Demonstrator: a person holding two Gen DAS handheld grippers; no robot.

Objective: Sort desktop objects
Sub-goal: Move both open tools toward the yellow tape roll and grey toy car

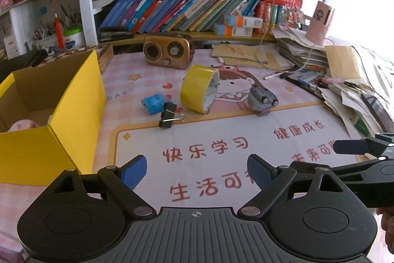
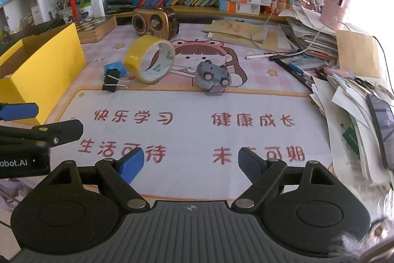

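Note:
A yellow tape roll (image 1: 199,88) (image 2: 149,58) stands on edge on the pink desk mat (image 1: 204,147). In front of it lie a black binder clip (image 1: 168,115) (image 2: 112,80) and a small blue object (image 1: 153,102) (image 2: 113,66). A grey toy car (image 1: 261,100) (image 2: 213,77) lies tipped to the right of the roll. My left gripper (image 1: 197,171) hovers open and empty over the mat's near part, well short of these. My right gripper (image 2: 190,164) is open and empty too, beside the left one. A yellow cardboard box (image 1: 49,110) (image 2: 41,68) stands at the left with something pink inside.
A brown retro radio (image 1: 167,51) (image 2: 154,21) sits at the back under a shelf of leaning books (image 1: 177,9). Piles of papers and pens (image 1: 344,80) (image 2: 344,80) crowd the right side. A checkered wooden box (image 2: 97,27) lies behind the yellow box.

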